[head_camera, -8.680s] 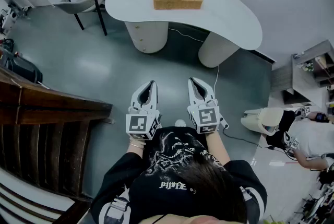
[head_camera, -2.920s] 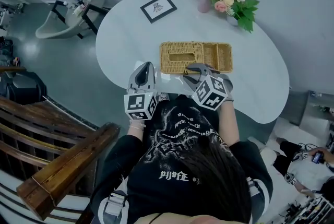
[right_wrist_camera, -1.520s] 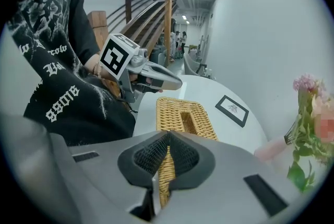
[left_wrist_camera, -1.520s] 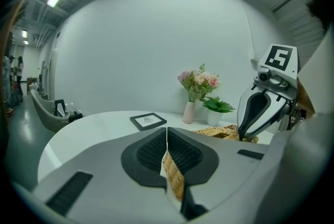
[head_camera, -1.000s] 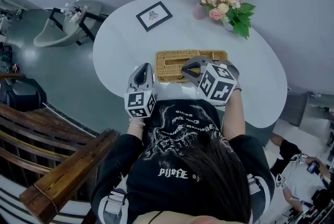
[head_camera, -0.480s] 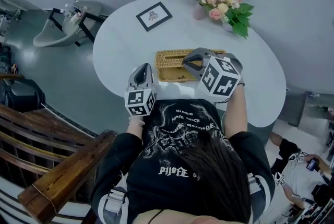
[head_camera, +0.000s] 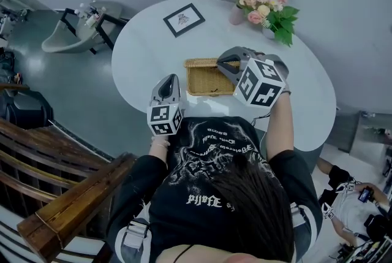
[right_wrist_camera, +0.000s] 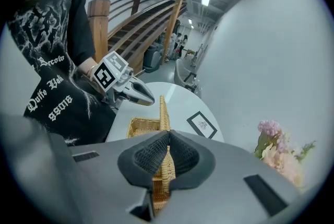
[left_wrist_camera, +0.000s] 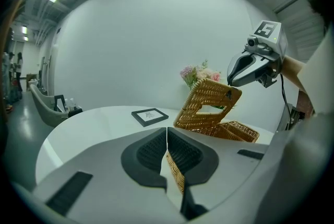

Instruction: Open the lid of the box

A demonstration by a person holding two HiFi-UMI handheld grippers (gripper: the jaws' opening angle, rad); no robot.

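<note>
Two jaw pairs, both together: the right gripper [right_wrist_camera: 167, 134] is clamped on the free edge of the wicker lid [left_wrist_camera: 209, 105]. The left gripper [left_wrist_camera: 167, 129] is closed on nothing, near the left end of the wicker box [left_wrist_camera: 240, 132] at the front of the white table [head_camera: 141, 59]. Lid is tilted well up. Best swung in an arc about its hinged edge, not pulled straight, or the light box may skid; the left could steady the base. The flower vase [head_camera: 260, 1] behind is the only near obstacle; the picture frame [head_camera: 184, 19] is well apart.

On white table [head_camera: 147, 53]: wicker box [head_camera: 205, 79] under right hand-held gripper [head_camera: 224, 63].
</note>
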